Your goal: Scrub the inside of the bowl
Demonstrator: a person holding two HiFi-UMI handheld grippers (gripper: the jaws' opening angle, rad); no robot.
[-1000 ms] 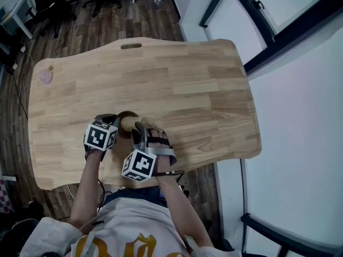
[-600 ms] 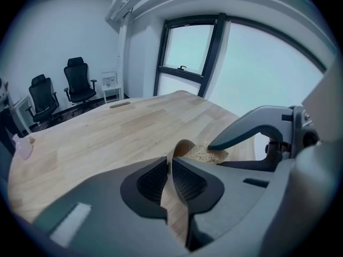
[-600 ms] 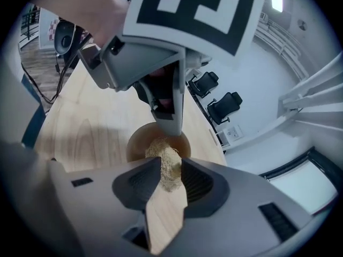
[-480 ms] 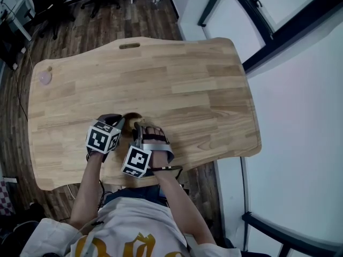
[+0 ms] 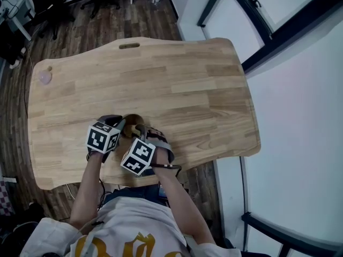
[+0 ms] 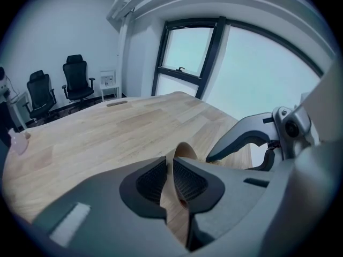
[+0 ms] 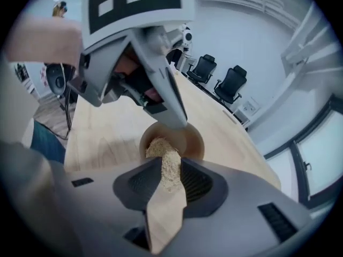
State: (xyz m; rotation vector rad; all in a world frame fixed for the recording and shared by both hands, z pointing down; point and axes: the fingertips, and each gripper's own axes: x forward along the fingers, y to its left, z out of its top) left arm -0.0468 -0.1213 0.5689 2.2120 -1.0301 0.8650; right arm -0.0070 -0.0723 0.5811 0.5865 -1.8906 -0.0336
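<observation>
**Bowl** (image 7: 190,141): small and round, of smooth tan wood with a thin rim. It stands on the worktop near the front edge, just ahead of the person and between the two grippers.

**Scrubber** (image 7: 161,149): a wad of coarse, pale, straw-like fibre. Its free end reaches down into the bowl's hollow.

**Right gripper** (image 7: 163,162): grey moulded body with dark ribbed pads and a cube bearing black-and-white square markers. The jaws are pinched on the scrubber, and the gripper points steeply down over the bowl.

**Left gripper** (image 6: 170,167): same make as the right. The bowl's rim stands between its ribbed pads, and the thin wall fills the narrow gap. The jaws have just been opening a little, yet the pads grip the rim.

**Worktop** (image 5: 177,84): light wood made of joined strips, with a matt grain. Its outline is wavy with rounded corners, and a slot (image 5: 128,46) is cut through near the far edge. A small pinkish translucent item (image 5: 45,77) lies at the far left corner, well apart from the bowl.

**Person** (image 5: 123,229): bare forearms and a white top with gold print, seen at the near edge of the head view.

**Room:**
- Dark plank floor (image 5: 123,20).
- Black office chairs (image 6: 77,76) along the far side.
- Pale walls (image 6: 69,25).
- A large window (image 6: 187,52) with a dark frame and frosted-looking panes.
</observation>
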